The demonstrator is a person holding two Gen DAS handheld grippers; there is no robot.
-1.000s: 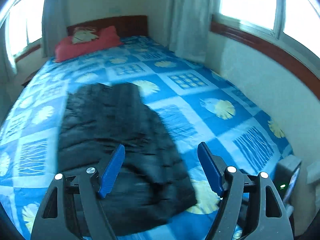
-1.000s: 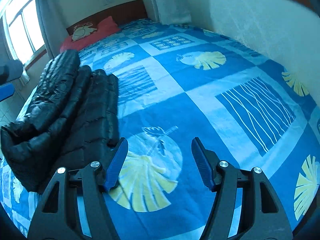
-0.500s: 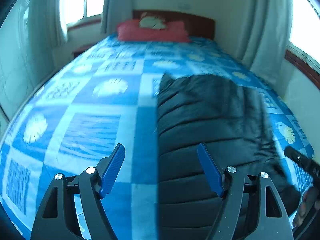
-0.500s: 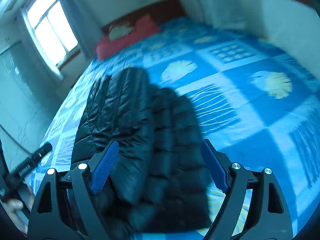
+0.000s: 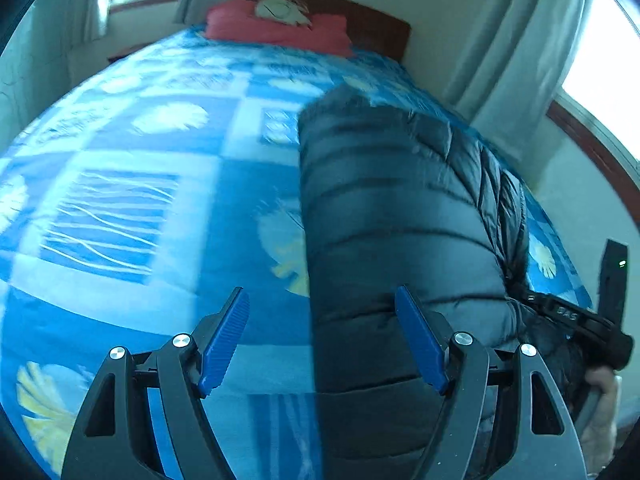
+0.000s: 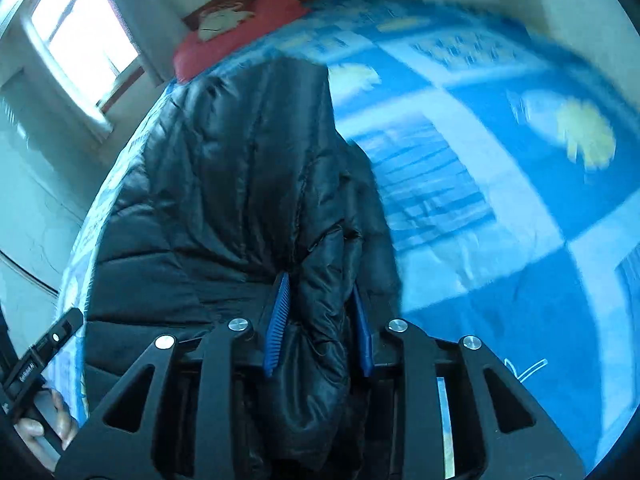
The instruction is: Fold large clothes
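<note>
A black puffer jacket (image 5: 400, 216) lies lengthwise on the bed (image 5: 120, 200), filling the centre and right of the left wrist view and the left and centre of the right wrist view; the bed carries a blue sheet printed with squares and pale yellow leaf shapes; a red pillow (image 5: 276, 30) sits against the headboard at the top of the frame; curtains (image 5: 508, 48) hang at the upper right.

The left hand-held gripper (image 5: 322, 338) has its blue fingers wide apart with nothing between them; its right finger shows against the jacket's near end, its left finger against the sheet; whether either touches cannot be told.

The right hand-held gripper (image 6: 320, 320), at the lower centre of its own view, has its fingers drawn in and clamped on a bunched fold of the jacket; the padded fabric bulges between the blue pads (image 6: 278, 320).
</note>
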